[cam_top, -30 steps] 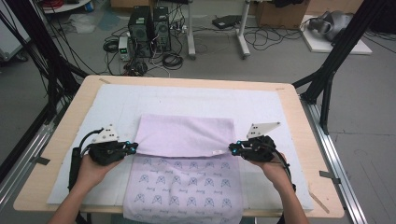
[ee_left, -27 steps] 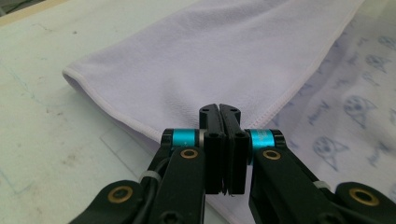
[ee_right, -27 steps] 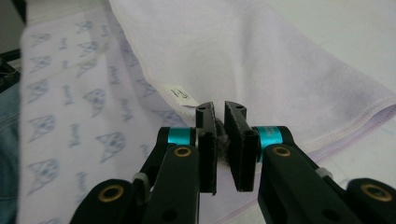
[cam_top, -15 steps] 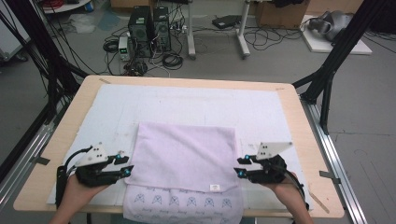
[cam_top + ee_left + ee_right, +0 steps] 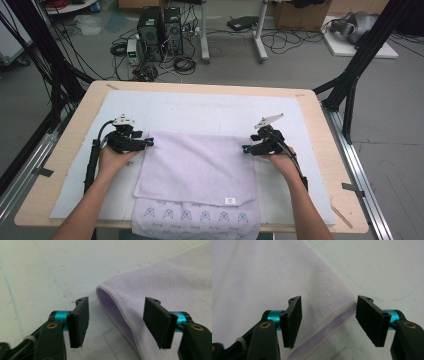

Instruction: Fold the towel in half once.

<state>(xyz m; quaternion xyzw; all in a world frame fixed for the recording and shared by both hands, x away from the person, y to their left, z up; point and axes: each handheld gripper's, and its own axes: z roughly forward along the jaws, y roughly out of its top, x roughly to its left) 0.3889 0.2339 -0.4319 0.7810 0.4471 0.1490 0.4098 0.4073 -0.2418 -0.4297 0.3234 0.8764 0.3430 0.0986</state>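
Soft cloth on a matt white mat, over pale wood

We see the lilac towel (image 5: 200,165) as a fleecy, matt cloth with a stitched hem, printed along its near edge; the white mat (image 5: 210,107) under it looks smooth, dull and faintly scuffed, and the table (image 5: 310,107) rim is light, unpolished wood. Our left gripper (image 5: 117,322) and right gripper (image 5: 329,322) carry matt black plastic pads with a fine grainy face, glossy teal metal sleeves and brassy rivets.
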